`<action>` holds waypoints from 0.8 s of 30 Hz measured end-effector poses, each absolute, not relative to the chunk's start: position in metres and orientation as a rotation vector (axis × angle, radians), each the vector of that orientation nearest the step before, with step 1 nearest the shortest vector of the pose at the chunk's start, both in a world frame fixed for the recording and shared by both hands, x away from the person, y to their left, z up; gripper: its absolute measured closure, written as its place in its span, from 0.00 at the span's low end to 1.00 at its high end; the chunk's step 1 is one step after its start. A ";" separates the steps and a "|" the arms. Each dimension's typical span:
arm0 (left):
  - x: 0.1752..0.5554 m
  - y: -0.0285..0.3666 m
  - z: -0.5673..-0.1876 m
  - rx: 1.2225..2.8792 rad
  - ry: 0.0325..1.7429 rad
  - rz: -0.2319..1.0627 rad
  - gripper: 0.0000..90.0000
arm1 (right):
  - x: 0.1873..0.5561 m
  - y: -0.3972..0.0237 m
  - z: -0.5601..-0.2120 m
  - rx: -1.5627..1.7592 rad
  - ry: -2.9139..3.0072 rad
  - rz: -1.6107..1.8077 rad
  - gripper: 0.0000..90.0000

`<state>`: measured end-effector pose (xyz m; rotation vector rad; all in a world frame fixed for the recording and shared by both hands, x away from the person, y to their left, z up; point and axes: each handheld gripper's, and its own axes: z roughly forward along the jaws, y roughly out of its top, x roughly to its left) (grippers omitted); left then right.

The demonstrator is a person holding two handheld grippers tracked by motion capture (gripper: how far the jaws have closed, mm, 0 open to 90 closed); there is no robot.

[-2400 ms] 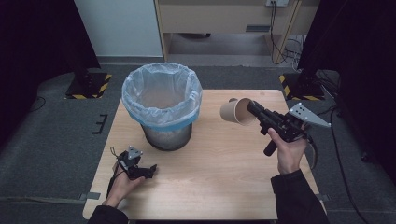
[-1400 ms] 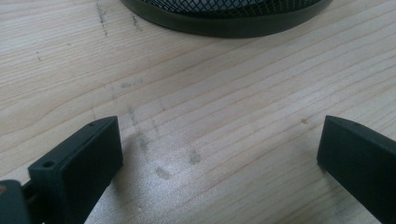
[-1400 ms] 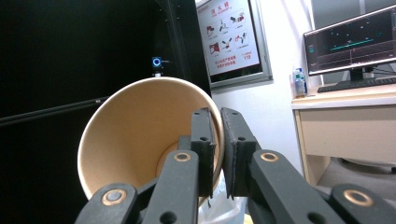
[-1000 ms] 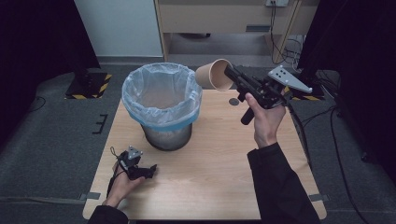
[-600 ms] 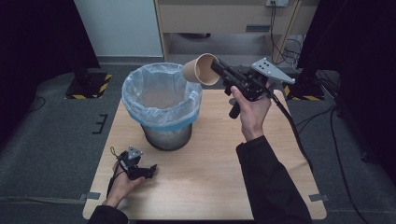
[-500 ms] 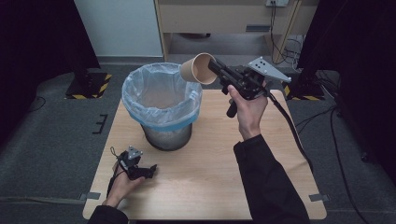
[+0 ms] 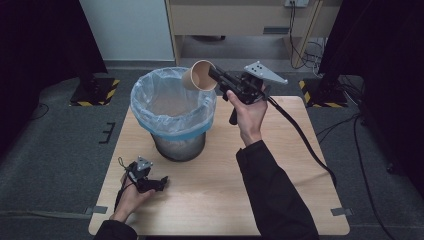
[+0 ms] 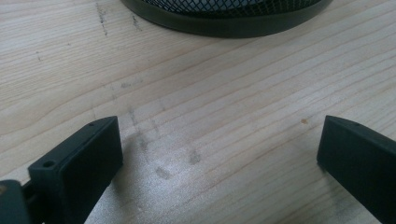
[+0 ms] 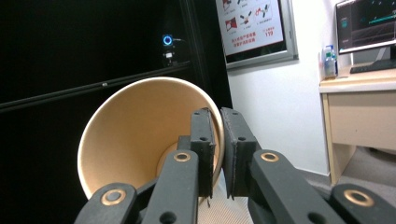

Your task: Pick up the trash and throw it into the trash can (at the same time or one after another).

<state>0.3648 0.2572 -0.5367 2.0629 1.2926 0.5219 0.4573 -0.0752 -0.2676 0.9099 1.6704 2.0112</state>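
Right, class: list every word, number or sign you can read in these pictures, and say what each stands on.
"119": on the red and white wall poster; its other print is too small to read.
Monitor on the desk: coloured lines, too blurred to read.
Paper cup, bin, table: no text visible.

Cup (image 7: 199, 75) over bin's (image 7: 172, 107) right rim; bin on table (image 7: 280, 165), rear left

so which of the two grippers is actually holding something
The right gripper, raised beside the bin's rim, is shut on the paper cup's wall. The left gripper rests open on the table, empty.
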 end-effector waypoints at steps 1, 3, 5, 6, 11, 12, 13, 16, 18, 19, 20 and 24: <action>0.365 0.257 -0.537 2.063 1.293 0.522 0.00 | 0.459 -0.073 -0.269 0.916 1.675 2.011 0.94; 0.365 0.257 -0.537 2.062 1.293 0.522 0.00 | 0.462 -0.069 -0.273 0.926 1.682 2.008 0.94; 0.365 0.257 -0.537 2.063 1.293 0.522 0.00 | 0.464 -0.065 -0.276 0.933 1.693 2.001 0.94; 0.365 0.257 -0.537 2.062 1.293 0.522 0.00 | 0.466 -0.063 -0.278 0.940 1.698 1.999 0.94; 0.365 0.257 -0.537 2.062 1.293 0.522 0.00 | 0.472 -0.054 -0.286 0.956 1.721 1.992 0.93; 0.365 0.257 -0.537 2.062 1.293 0.522 0.00 | 0.474 -0.052 -0.288 0.954 1.727 1.995 0.92; 0.365 0.257 -0.537 2.062 1.293 0.522 0.00 | 0.475 -0.050 -0.290 0.949 1.742 2.002 0.87; 0.365 0.257 -0.537 2.063 1.292 0.522 0.00 | 0.479 -0.048 -0.294 0.933 1.815 1.995 0.78; 0.365 0.257 -0.537 2.063 1.292 0.522 0.00 | 0.478 -0.050 -0.293 0.917 1.840 1.962 0.76; 0.365 0.257 -0.537 2.063 1.292 0.521 0.00 | 0.477 -0.052 -0.292 0.913 1.835 1.965 0.75; 0.365 0.257 -0.537 2.063 1.291 0.522 0.00 | 0.475 -0.055 -0.290 0.916 1.820 1.986 0.74; 0.365 0.257 -0.537 2.063 1.293 0.523 0.00 | 0.468 -0.075 -0.283 0.922 1.785 1.980 0.61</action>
